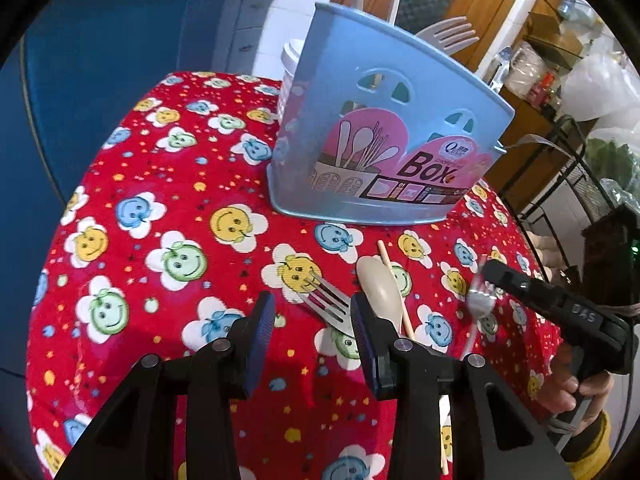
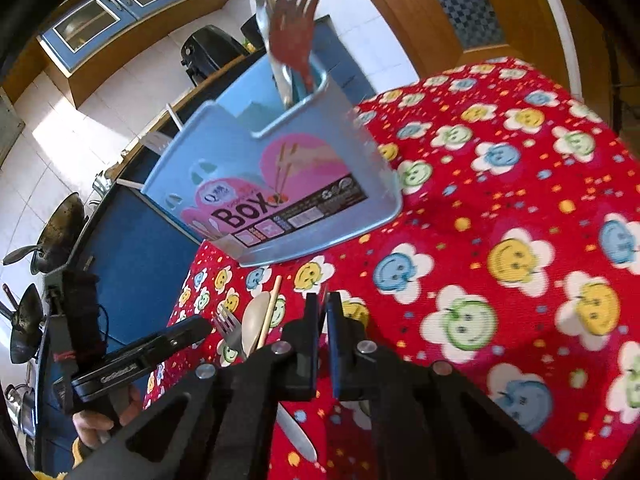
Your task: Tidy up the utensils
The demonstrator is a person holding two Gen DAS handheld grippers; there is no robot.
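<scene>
A blue utensil box point(image 1: 384, 132) labelled "BOX" stands on the red smiley tablecloth point(image 1: 160, 240). A pale plastic fork point(image 1: 452, 32) sticks out of it. In front of it lie a metal fork point(image 1: 328, 300), a cream spoon point(image 1: 380, 288) and a wooden chopstick point(image 1: 394, 288). My left gripper point(image 1: 312, 308) hovers open just over that fork, nothing between its pads. My right gripper point(image 1: 488, 272) is shut on a second metal fork point(image 1: 480, 300); its handle point(image 2: 298, 434) pokes out below the closed jaws of the right gripper point(image 2: 323, 308). A fork point(image 2: 300, 20) and spoon point(image 2: 276, 52) rise from the end compartment of the box point(image 2: 280, 168).
A white cup point(image 1: 290, 68) stands behind the box. The table edge drops to a blue cabinet point(image 1: 120, 60) on the left and a wire rack point(image 1: 572, 168) on the right. A hand point(image 1: 568, 392) holds the right gripper's handle. Pans point(image 2: 56, 236) hang by the counter.
</scene>
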